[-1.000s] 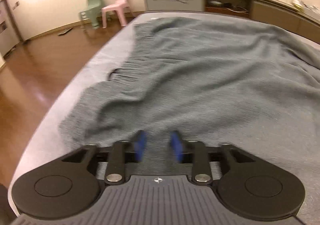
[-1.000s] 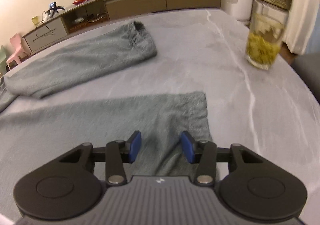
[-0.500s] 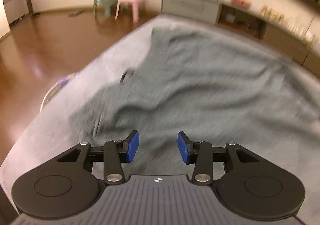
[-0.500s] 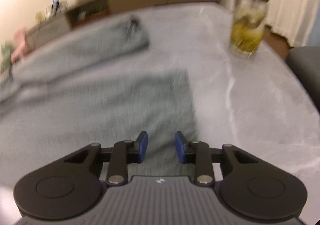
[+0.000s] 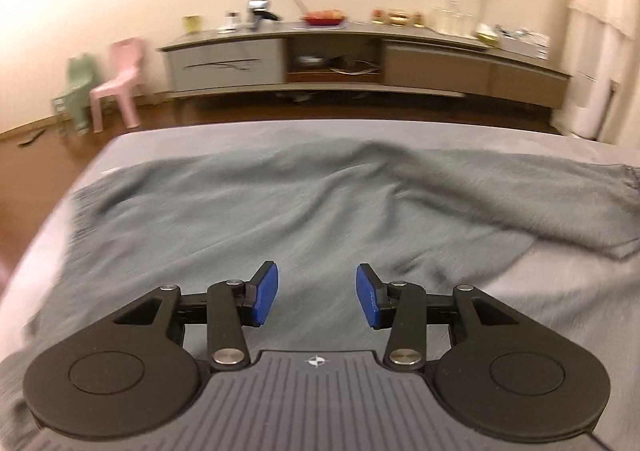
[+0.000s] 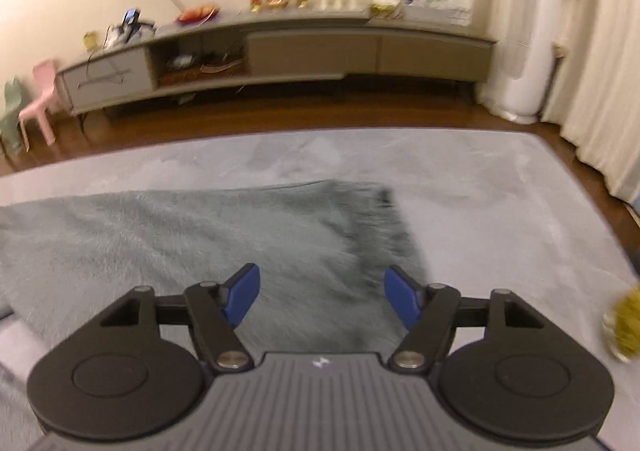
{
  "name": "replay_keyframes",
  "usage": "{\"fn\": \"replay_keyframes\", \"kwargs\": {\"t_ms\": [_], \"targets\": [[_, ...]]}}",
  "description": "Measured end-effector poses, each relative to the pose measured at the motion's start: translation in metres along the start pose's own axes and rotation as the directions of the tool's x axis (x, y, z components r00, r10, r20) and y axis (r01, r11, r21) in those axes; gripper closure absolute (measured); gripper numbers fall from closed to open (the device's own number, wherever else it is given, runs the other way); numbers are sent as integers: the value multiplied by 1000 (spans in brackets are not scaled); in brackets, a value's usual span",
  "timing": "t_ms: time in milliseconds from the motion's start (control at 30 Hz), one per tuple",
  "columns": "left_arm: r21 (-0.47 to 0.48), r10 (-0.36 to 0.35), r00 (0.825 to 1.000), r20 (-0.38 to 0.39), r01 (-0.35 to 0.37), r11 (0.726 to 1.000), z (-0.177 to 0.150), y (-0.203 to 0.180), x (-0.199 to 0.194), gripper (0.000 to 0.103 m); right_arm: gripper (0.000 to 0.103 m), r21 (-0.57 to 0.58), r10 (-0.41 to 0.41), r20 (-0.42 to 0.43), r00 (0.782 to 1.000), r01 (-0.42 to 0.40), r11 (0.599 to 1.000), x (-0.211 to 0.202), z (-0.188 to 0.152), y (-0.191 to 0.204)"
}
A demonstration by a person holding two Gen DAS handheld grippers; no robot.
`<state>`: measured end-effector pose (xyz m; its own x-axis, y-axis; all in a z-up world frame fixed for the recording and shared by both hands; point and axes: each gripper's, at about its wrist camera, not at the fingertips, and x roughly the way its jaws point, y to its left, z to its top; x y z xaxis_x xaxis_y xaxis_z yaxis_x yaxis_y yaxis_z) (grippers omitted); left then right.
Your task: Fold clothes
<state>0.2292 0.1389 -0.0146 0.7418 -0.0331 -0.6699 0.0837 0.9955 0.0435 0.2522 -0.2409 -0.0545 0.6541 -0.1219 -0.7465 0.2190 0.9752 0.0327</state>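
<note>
Left wrist view: the left gripper, with black linkage arms and blue pads, is spread wide with nothing between its fingers. It hangs above a rumpled grey-green fleece garment that lies spread across a pale grey marbled table. The cloth fills the field ahead of and beneath the fingers, reaching toward the far table edge; a long limb of the garment runs off to the right. Whether the pads touch the fabric cannot be told.

Right wrist view: the right gripper is likewise spread wide and empty. The same garment lies directly ahead of and under its fingers, its squared end just beyond the right finger; bare tabletop extends to the right and beyond. A blurred glass jar of yellow contents stands at the right margin, apart from the cloth.

Background, both views: a long low grey and brown sideboard against a cream wall, and a pink plastic child's chair beside a pale green one on a brown wooden floor.
</note>
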Motion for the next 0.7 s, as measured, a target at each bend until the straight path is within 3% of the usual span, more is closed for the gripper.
{"fn": "replay_keyframes", "kwargs": {"t_ms": [167,233,400,500,567,600,633,700], "targets": [[43,-41,991,-127,47,998,7,-37,61,57,44,5,-36,-101,994,36,999,46,14,-1],[71,-34,990,-136,44,996,1,-42,64,56,47,38,-61,-108,992,65,997,57,23,-12],[104,-97,975,-201,119,987,-5,-29,57,54,47,97,-137,-114,984,148,984,76,48,-43],[85,-114,969,-218,135,987,-4,-19,55,55,47,104,-35,-109,993,47,993,66,58,-49],[61,-131,968,-212,147,987,0,-16,54,55,36,139,7,-20,1000,-4,990,45,63,-55],[49,-140,970,-201,152,987,2,-16,54,55,27,153,-3,14,1000,1,988,40,66,-58],[37,-148,971,-190,158,987,4,-17,53,55,24,160,-20,35,999,14,987,40,69,-60],[11,-165,970,-176,170,985,9,-17,54,55,24,139,-52,-7,999,52,989,59,73,-60]]}}
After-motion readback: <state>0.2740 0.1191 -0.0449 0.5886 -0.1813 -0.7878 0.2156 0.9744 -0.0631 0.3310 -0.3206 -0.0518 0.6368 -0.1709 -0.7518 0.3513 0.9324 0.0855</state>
